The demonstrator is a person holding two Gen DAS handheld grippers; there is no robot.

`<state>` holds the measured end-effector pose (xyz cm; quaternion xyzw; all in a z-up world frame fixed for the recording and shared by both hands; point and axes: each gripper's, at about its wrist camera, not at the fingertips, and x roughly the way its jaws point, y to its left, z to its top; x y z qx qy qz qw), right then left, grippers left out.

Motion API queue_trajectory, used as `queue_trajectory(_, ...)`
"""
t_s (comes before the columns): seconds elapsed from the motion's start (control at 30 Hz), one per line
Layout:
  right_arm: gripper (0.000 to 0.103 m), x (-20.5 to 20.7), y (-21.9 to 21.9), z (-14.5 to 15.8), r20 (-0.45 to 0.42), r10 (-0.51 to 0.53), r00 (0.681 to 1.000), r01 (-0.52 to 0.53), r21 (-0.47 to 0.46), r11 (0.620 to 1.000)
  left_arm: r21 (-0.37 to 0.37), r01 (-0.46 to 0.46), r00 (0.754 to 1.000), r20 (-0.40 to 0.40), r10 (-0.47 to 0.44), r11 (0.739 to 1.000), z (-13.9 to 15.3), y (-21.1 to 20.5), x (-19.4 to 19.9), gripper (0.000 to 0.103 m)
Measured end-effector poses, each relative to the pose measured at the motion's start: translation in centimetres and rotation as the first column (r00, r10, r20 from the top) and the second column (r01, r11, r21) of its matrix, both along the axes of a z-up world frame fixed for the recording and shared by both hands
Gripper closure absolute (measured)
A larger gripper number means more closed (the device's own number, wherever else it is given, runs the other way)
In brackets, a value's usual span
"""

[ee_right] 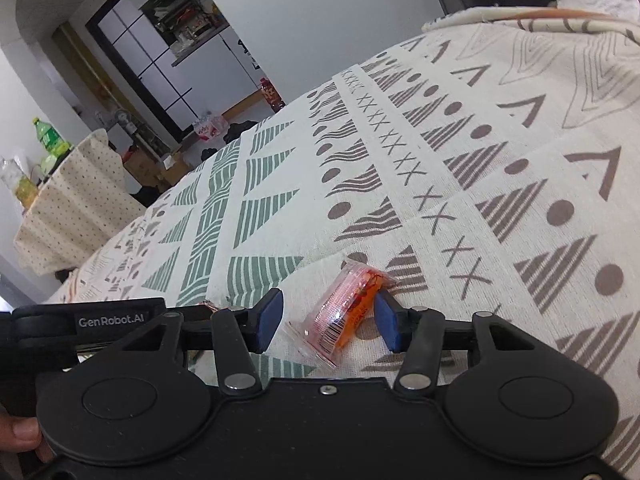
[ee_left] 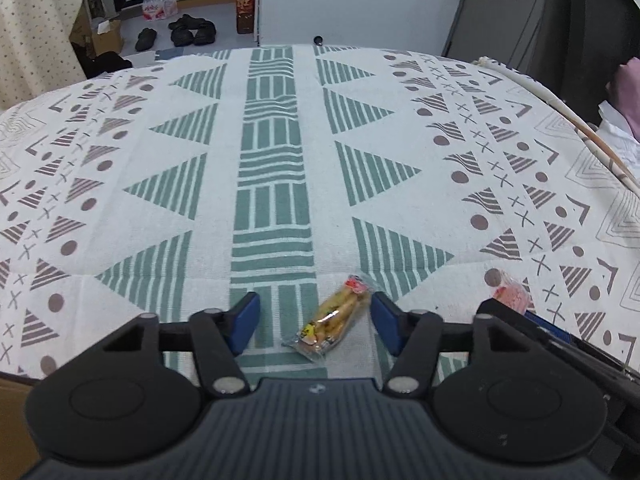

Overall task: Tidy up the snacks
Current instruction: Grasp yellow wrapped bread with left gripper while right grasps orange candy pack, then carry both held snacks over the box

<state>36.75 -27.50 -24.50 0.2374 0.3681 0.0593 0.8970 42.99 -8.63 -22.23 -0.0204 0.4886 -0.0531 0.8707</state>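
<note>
On the wide cream tablecloth printed with green and brown triangles, the left gripper stands spread around a small clear packet of yellow-brown snacks, neither blue pad touching it. Just beside it, the right gripper straddles a pink-and-orange wrapped snack; its right pad touches the wrapper, the left stands clear.

Left gripper jaws apart, straddling yellow snack packet on patterned cloth.
</note>
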Motion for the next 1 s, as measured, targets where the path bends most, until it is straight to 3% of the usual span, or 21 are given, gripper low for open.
queue_trajectory(0.07,0.053,-0.1,0.3,0.0,0.005,0.007,1.000,-0.007,-0.024,1.000,-0.015,0.004,1.000,-0.005,-0.004,1.000,-0.3,0.0,0.1,0.061)
queue_trajectory(0.3,0.061,-0.4,0.9,0.0,0.022,0.026,0.999,-0.023,-0.111,0.994,-0.005,0.025,0.999,-0.021,-0.025,1.000,-0.7,-0.5,-0.3,0.066)
queue_trajectory(0.37,0.066,-0.6,0.8,0.0,0.019,0.017,1.000,-0.015,-0.120,0.993,0.006,0.024,0.999,-0.025,-0.024,1.000,-0.7,-0.6,-0.6,0.078)
queue_trajectory(0.43,0.069,-0.8,0.7,0.0,0.019,0.018,1.000,-0.015,-0.136,0.991,0.016,0.017,0.999,-0.031,-0.016,1.000,-0.5,-0.7,-0.8,0.083)
queue_trajectory(0.53,0.073,-1.3,0.2,0.2,0.003,0.012,1.000,-0.011,-0.107,0.994,0.043,0.018,0.999,-0.029,-0.017,0.999,0.1,-0.8,-1.6,0.085)
queue_trajectory(0.67,0.077,-2.6,-0.3,0.6,-0.020,0.006,1.000,-0.008,-0.084,0.996,0.025,0.008,1.000,-0.008,-0.008,1.000,1.7,-0.5,-3.3,0.085)
queue_trajectory(0.83,0.078,-4.4,0.2,1.8,-0.010,0.039,0.999,-0.040,-0.096,0.995,-0.010,-0.034,0.999,0.010,0.034,0.999,4.0,0.1,-5.4,0.085)
queue_trajectory(1.0,0.079,-5.6,0.1,3.5,0.002,0.042,0.999,-0.042,-0.046,0.998,-0.078,-0.101,0.994,0.028,0.103,0.992,6.6,1.1,-7.9,0.085)
